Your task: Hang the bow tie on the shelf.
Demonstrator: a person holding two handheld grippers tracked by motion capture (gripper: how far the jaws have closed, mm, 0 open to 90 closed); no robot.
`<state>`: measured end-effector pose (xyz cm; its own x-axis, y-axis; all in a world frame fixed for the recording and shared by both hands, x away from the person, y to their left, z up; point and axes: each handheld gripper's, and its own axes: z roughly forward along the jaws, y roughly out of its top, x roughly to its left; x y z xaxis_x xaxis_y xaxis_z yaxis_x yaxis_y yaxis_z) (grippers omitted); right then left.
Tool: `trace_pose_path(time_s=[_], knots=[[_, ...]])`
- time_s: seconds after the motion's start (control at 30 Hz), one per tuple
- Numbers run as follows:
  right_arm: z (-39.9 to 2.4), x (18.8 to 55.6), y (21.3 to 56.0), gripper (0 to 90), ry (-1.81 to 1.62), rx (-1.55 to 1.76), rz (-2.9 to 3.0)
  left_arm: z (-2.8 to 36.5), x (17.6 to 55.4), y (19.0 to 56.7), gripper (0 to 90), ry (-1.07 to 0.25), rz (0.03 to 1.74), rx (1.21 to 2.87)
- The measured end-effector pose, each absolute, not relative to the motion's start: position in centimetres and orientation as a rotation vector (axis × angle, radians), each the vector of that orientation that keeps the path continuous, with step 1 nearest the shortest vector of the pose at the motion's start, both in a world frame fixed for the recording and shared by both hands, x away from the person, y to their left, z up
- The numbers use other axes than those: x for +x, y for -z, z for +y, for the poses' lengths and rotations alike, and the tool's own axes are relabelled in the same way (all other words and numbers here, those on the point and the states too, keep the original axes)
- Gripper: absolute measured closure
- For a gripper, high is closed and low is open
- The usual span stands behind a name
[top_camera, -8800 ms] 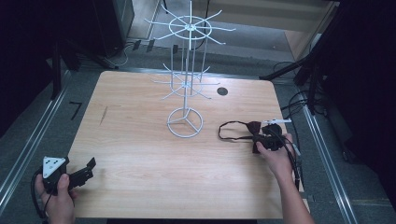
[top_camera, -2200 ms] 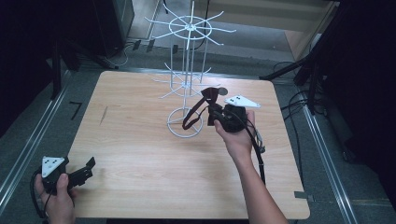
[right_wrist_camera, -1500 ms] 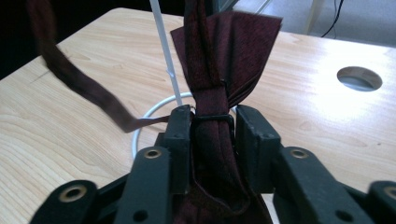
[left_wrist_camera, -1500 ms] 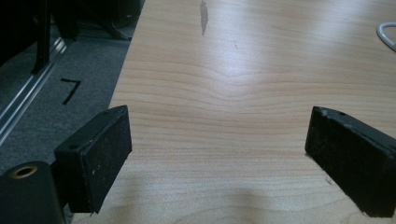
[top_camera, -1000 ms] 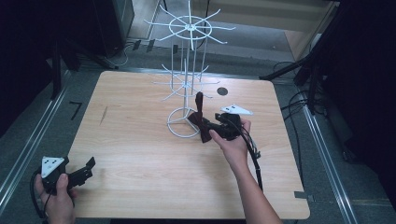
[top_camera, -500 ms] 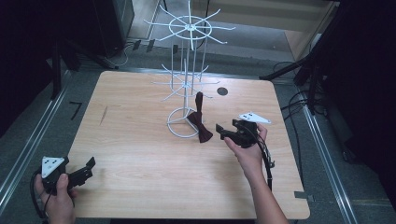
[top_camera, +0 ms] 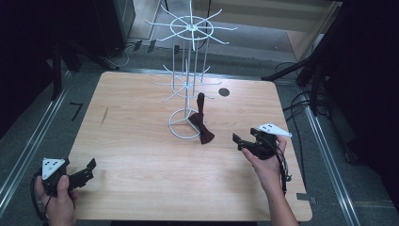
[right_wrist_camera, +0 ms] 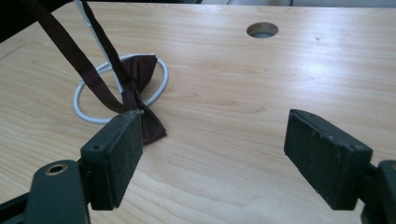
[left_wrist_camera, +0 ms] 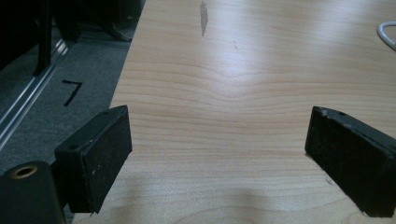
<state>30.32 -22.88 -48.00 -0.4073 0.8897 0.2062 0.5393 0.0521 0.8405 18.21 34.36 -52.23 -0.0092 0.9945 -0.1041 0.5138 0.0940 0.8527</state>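
My right gripper (top_camera: 245, 142), jaws wide and empty, sat right of centre; bow tie (top_camera: 203, 127) hung up-left, nearer it.

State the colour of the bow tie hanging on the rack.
The fabric bow tie is dark maroon, clearest in the right gripper view.

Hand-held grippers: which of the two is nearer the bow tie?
The right hand-held gripper, open, just right of the dark red bow tie hanging on the white wire rack. The left hand-held gripper sits at the table's near-left corner.
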Motion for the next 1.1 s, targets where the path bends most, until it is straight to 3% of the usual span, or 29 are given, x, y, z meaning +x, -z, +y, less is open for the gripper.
trace_pose_path(time_s=[0.53, 1.1], knots=[[-26.4, 28.1, 49.9, 12.4, -1.277, 1.495, 1.938, 34.3, 18.2, 52.2, 8.1, -0.812, 1.623, 1.521], [-30.4, 25.7, 52.6, 12.1, -1.203, 1.571, 1.888, 34.3, 18.2, 52.2, 8.2, -0.814, 1.625, 1.517]])
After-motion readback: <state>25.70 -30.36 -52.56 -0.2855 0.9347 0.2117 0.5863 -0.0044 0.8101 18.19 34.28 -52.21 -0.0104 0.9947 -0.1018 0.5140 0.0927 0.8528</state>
